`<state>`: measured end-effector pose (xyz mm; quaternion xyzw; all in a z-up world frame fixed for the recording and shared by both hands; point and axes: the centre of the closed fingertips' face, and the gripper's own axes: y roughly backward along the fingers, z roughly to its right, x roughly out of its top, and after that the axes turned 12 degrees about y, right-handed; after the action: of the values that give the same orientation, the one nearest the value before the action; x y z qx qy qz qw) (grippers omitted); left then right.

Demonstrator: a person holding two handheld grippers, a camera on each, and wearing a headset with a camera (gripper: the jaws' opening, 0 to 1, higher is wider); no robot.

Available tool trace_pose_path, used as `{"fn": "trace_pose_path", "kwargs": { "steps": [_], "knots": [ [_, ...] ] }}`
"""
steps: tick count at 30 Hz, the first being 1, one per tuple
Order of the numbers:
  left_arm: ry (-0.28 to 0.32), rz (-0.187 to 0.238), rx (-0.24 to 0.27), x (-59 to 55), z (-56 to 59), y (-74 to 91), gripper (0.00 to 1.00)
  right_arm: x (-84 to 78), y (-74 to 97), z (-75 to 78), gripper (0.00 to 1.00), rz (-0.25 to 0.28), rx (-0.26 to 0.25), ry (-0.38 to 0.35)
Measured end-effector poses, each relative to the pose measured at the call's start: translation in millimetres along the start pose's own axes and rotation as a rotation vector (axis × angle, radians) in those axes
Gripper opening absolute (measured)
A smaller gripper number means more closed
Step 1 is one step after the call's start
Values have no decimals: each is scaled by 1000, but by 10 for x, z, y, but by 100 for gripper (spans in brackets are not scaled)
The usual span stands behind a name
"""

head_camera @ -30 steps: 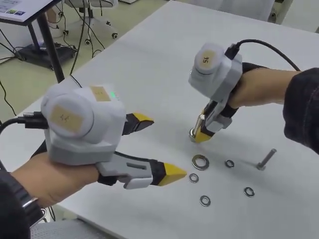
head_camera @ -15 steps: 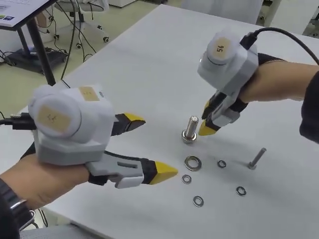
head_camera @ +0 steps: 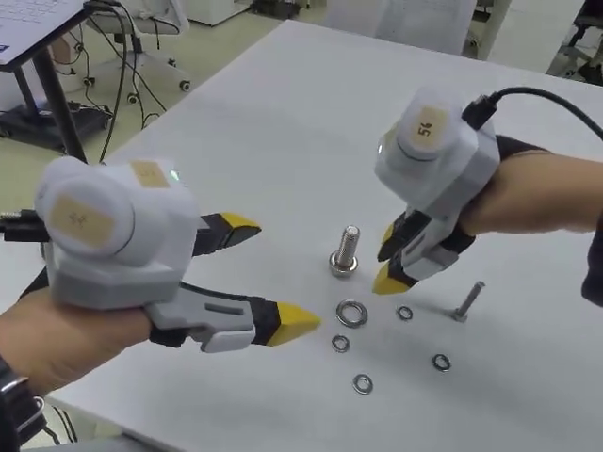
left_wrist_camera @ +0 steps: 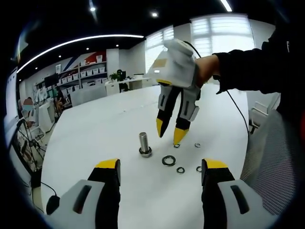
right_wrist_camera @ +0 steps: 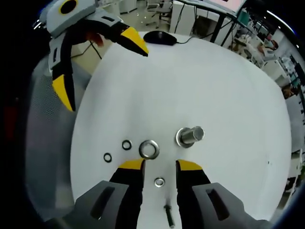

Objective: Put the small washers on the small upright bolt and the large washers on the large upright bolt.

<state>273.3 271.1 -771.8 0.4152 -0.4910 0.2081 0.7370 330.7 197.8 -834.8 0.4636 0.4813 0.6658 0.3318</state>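
On the counter (head_camera: 283, 122) the large bolt (head_camera: 346, 250) stands upright, the small bolt (head_camera: 467, 301) lies flat, and 1 large washer (head_camera: 351, 313) and 4 small washers (head_camera: 363, 383) lie loose beside them, with the left hand-held gripper (head_camera: 273, 273) wide apart and the right hand-held gripper (head_camera: 386, 262) slightly apart, both empty.

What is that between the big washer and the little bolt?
One small washer lies flat between the large washer and the small bolt, touching neither. The head view shows it.
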Motion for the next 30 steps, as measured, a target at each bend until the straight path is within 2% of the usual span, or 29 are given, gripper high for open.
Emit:
{"fn": "trace_pose_path", "kwargs": {
  "steps": [5,10,14,22,30],
  "knots": [
    [-4,4,5,21,-46,50,68,37,-170,-86,27,-7,28,-3],
    [-5,8,16,27,-116,110,68,5,-334,-93,27,-34,35,17],
    [-7,5,21,12,-147,136,68,-17,-401,-92,27,-50,40,27],
    [-25,-7,31,17,-228,195,68,6,-463,-108,27,-56,46,41],
    [-50,-7,41,90,-324,265,68,3,-460,-118,27,-49,52,18]
  ]
}}
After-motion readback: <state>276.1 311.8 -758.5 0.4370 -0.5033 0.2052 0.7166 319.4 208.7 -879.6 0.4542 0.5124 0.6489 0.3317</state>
